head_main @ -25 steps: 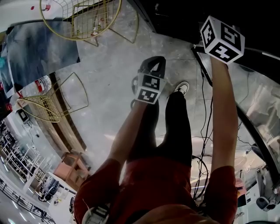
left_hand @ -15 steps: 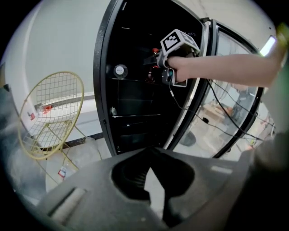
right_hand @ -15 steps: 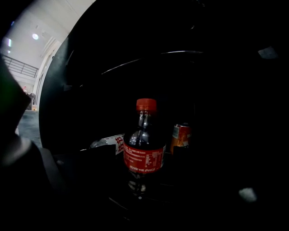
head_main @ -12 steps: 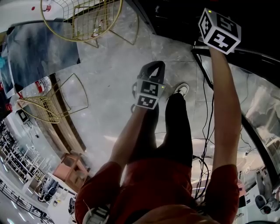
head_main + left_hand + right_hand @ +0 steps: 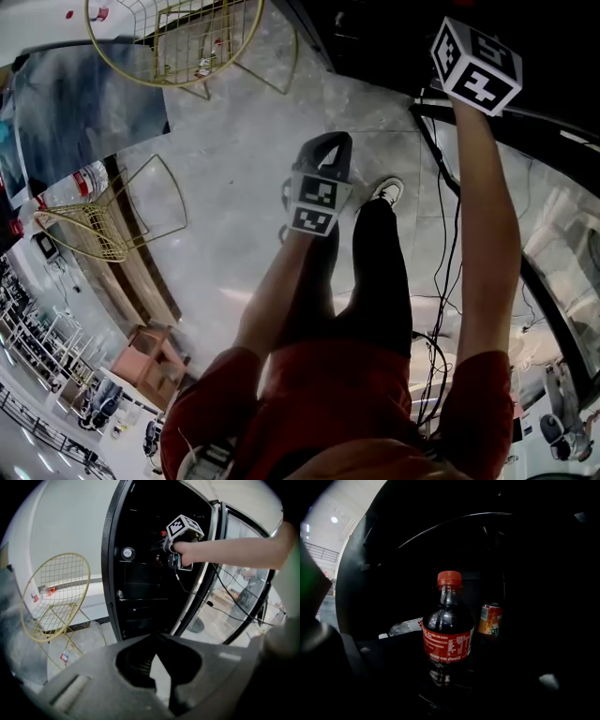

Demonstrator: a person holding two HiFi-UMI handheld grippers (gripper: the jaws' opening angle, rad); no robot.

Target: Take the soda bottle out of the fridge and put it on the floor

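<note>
A dark soda bottle [image 5: 447, 634] with a red cap and red label stands upright on a shelf inside the black fridge [image 5: 140, 573]. My right gripper [image 5: 450, 667] reaches into the fridge with the bottle between its jaws. The jaws are closing, and a gap still shows on each side of the bottle. In the head view only the right gripper's marker cube [image 5: 475, 75] shows, at the dark fridge opening. My left gripper [image 5: 323, 155] hangs over the grey floor in front of the fridge, its jaws meeting at the tips with nothing in them.
An orange can [image 5: 490, 619] stands right behind the bottle, and a clear plastic bottle [image 5: 401, 627] lies to its left. The glass fridge door [image 5: 234, 597] stands open on the right. Gold wire chairs [image 5: 173, 37] [image 5: 94, 230] stand on the floor. Cables [image 5: 436, 309] trail near the person's shoe [image 5: 389, 190].
The right gripper's cube has shifted slightly up and into the fridge opening. The left gripper has barely moved.
</note>
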